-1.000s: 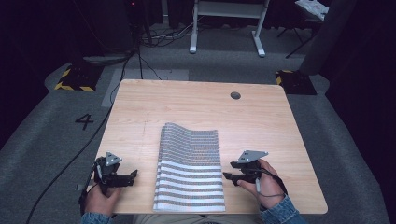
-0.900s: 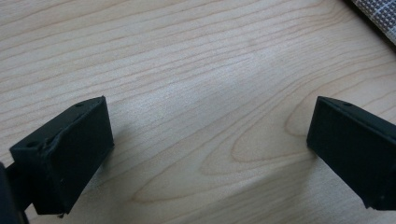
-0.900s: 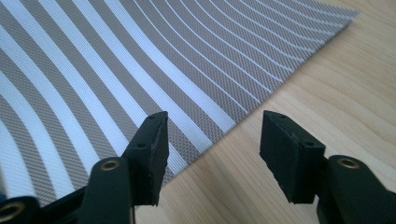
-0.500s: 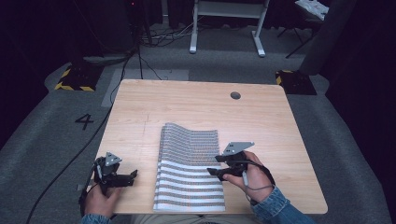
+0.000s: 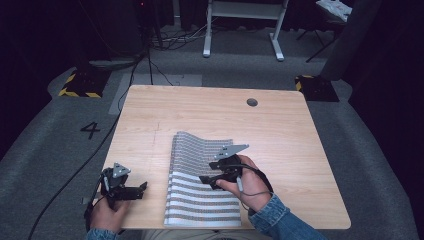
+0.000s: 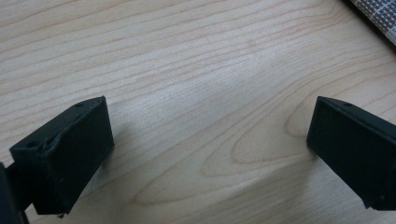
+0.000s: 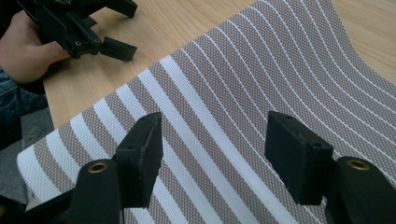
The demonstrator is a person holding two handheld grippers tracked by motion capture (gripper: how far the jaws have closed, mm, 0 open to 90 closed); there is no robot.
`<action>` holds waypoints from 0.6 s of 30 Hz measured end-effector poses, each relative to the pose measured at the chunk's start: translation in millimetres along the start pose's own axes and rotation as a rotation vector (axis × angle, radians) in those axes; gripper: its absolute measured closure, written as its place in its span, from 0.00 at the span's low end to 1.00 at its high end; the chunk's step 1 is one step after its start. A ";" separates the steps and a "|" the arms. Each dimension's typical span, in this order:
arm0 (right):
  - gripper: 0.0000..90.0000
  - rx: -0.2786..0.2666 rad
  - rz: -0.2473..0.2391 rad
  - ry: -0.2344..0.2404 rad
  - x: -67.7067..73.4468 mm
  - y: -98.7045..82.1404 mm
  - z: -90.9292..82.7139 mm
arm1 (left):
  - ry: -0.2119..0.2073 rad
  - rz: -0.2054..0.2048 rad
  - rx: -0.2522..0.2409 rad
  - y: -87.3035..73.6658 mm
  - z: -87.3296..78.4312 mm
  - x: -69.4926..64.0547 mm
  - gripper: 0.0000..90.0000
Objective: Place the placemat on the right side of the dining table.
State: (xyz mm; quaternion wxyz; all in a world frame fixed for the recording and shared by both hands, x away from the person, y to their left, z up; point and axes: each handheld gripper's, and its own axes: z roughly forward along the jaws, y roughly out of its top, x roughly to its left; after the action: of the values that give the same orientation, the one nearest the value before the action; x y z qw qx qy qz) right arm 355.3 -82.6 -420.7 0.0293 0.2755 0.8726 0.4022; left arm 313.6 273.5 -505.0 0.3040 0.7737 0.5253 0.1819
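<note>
Right tool (image 5: 206, 181), held over the middle of the striped mat (image 5: 200, 200): jaws spread, having just been opening, with nothing between them; in the right gripper view the pads (image 7: 142, 156) stood apart above the mat's (image 7: 261, 79) grey-brown and white stripes, and whether they touched the weave could not be told. Left tool (image 5: 141, 188), near the surface's (image 5: 280, 135) near left corner: jaws spread wide over bare wood (image 6: 196, 93), holding nothing, just left of the mat's edge. A corner of the mat (image 6: 380, 14) was cut off at the top right of the left gripper view. The mat lay on the near middle of the surface, its near edge reaching the surface's near edge and its far end rising in a slight curl. The left hand (image 7: 25, 46) and the left tool (image 7: 119, 30) appeared beyond the mat in the right gripper view. A round hole (image 5: 252, 102) marked the far right of the surface. On the floor (image 5: 60, 165) to the left, the figure "4" (image 5: 90, 130) was legible.
</note>
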 end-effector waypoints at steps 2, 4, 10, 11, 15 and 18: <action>0.42 0.007 -0.005 -0.005 1.6 4.0 6.0 | -0.003 0.003 0.002 0.5 0.2 0.5 0.01; 0.41 0.011 -0.010 -0.005 2.7 6.9 11.9 | -0.004 0.004 0.003 0.6 0.2 0.8 0.01; 0.41 0.021 0.001 0.022 8.3 13.7 33.3 | -0.003 0.005 0.003 0.7 0.3 0.8 0.01; 0.41 0.029 0.011 0.027 9.7 14.9 36.1 | -0.005 0.005 0.003 0.7 0.3 0.9 0.01; 0.40 0.045 -0.003 0.031 15.9 23.7 49.9 | -0.005 0.005 0.003 0.7 0.2 0.9 0.01; 0.40 0.069 -0.006 0.006 20.4 30.6 61.6 | -0.005 0.005 0.003 0.7 0.2 0.9 0.01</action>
State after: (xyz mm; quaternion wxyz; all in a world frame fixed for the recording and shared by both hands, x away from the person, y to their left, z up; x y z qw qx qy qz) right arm 368.8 -14.0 -436.8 0.0184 0.2725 0.8869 0.3726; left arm 314.6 274.1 -504.8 0.3038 0.7760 0.5227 0.1798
